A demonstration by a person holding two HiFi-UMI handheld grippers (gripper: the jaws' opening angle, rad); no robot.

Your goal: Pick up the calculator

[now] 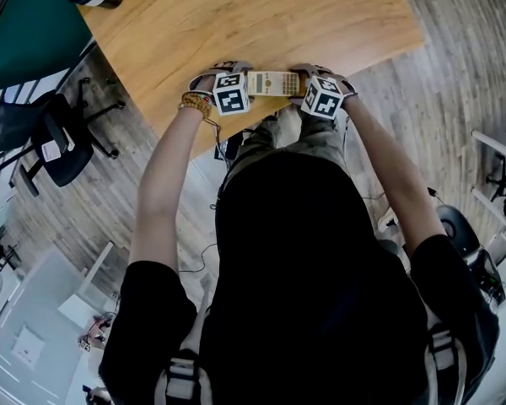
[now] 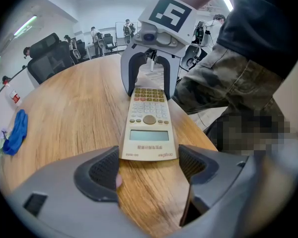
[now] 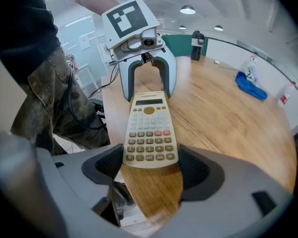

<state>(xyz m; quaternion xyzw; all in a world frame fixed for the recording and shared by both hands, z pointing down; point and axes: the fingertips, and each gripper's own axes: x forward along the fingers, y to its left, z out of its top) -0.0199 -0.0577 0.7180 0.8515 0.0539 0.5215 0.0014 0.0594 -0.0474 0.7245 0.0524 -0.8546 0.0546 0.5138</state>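
Head view: marker cubes covered both sets of tips and the calculator's (image 1: pixel 272 83) ends, and the person's dark top blocked the lower frame. Whether the pads touched the case was hard to read.

Left tongs (image 2: pixel 148 165) were spread. The calculator's display end sat at the tips, with a sliver of wood showing by one pad. Right tongs (image 3: pixel 150 167) were spread too, with ribbed dark pads flanking the keypad end, close on both sides, no clear squeeze.

The calculator was a cream plastic slab with grey keys and two red ones. It lay lengthwise between the facing tongs, near the edge of the wood-grain worktop (image 1: pixel 278 24). A crumpled blue cloth (image 2: pixel 15 130) lay far off on the worktop.
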